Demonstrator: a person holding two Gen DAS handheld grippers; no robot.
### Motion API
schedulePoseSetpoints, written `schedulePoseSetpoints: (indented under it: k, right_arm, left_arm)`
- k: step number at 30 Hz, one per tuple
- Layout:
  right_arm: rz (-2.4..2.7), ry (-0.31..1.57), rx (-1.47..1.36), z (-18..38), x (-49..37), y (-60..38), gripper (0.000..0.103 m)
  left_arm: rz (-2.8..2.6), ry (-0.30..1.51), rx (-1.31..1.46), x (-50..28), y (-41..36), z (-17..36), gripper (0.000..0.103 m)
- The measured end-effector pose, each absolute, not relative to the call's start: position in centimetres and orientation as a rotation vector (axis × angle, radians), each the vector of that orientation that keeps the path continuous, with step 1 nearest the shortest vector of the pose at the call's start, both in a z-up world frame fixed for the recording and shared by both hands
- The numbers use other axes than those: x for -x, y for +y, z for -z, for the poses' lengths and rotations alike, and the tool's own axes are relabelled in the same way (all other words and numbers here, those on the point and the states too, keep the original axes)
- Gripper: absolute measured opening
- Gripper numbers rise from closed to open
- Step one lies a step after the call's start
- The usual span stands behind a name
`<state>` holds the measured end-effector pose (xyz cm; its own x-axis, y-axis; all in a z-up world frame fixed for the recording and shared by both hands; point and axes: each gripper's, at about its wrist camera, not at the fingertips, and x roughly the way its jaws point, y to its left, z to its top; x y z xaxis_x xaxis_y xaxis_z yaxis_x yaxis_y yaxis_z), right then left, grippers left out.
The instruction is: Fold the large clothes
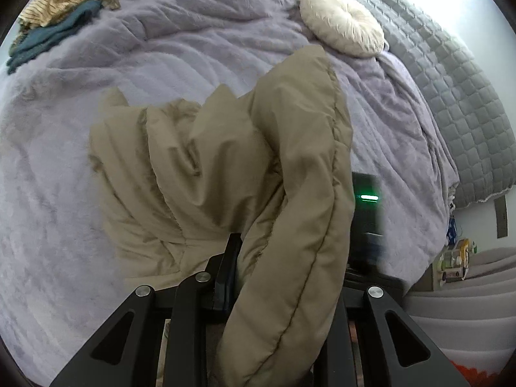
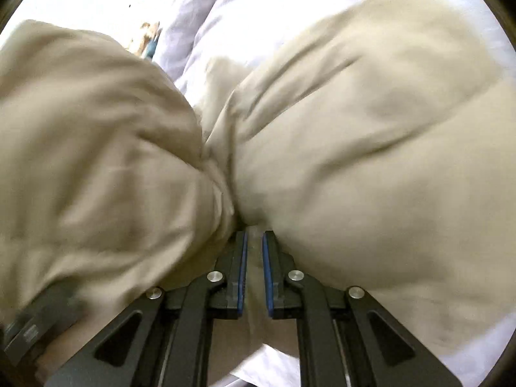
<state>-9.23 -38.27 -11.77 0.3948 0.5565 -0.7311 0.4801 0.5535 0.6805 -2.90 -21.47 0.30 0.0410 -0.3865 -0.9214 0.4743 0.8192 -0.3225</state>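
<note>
A large beige padded jacket (image 1: 200,174) hangs bunched over the lilac bed cover (image 1: 80,148). My left gripper (image 1: 258,258) is shut on a thick seamed fold of the jacket, which drapes over the right finger and hides it; only the left finger (image 1: 230,264) shows. In the right wrist view the jacket (image 2: 354,148) fills the frame, puffed out on both sides. My right gripper (image 2: 254,242) is shut on a pinch of the jacket fabric between its blue pads (image 2: 266,264).
A round cream cushion (image 1: 342,25) and a grey quilted headboard (image 1: 451,96) lie at the far right. A pile of striped tan and teal clothes (image 1: 54,13) sits at the far left. A dark device with a green light (image 1: 367,213) shows behind the jacket.
</note>
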Motion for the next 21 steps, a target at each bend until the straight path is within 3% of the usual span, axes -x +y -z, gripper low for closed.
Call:
schedulePoseSetpoints:
  k: [7,8,9,10,11,12,13,14,16,17,18,21]
  right_arm:
    - [0.118,1.184,-1.089,10.5,15.8,-43.3,0.011]
    - [0.136,1.181,-1.093,10.4,16.5,-43.5,0.011]
    - [0.153,1.179,-1.101,10.4,17.3,-43.7,0.011]
    - [0.157,1.177,-1.107,10.4,17.2,-43.5,0.017]
    - [0.158,1.174,-1.112,10.2,17.6,-43.6,0.036]
    - [0.16,1.171,-1.114,10.0,18.2,-43.5,0.049]
    - [0.158,1.158,-1.113,9.6,18.7,-43.3,0.071]
    - [0.148,1.143,-1.113,9.2,19.1,-43.1,0.076]
    - [0.121,1.124,-1.101,8.1,20.0,-43.0,0.076]
    - [0.111,1.118,-1.085,7.6,20.2,-42.8,0.076]
    - [0.098,1.113,-1.061,7.0,20.9,-42.7,0.076]
    - [0.031,1.107,-0.993,5.3,21.6,-42.4,0.077]
  left_arm:
    - [0.819,1.453,-0.096,3.5,-27.6,5.4,0.025]
    - [0.838,1.463,-0.088,3.4,-28.0,5.9,0.028]
    - [0.866,1.482,-0.07,3.2,-28.3,6.6,0.04]
    - [0.906,1.51,-0.03,3.0,-28.6,7.3,0.048]
    - [0.933,1.541,0.021,2.8,-28.7,7.9,0.059]
    - [0.948,1.561,0.061,2.5,-28.9,8.3,0.065]
    - [0.966,1.572,0.087,2.2,-29.1,8.5,0.066]
    - [0.978,1.584,0.11,2.0,-29.3,8.6,0.067]
    - [1.021,1.619,0.154,1.5,-30.0,9.1,0.067]
    - [1.037,1.639,0.168,1.3,-30.3,9.3,0.069]
    - [1.046,1.657,0.177,1.1,-30.8,9.6,0.08]
    - [1.068,1.689,0.171,0.9,-32.3,10.0,0.081]
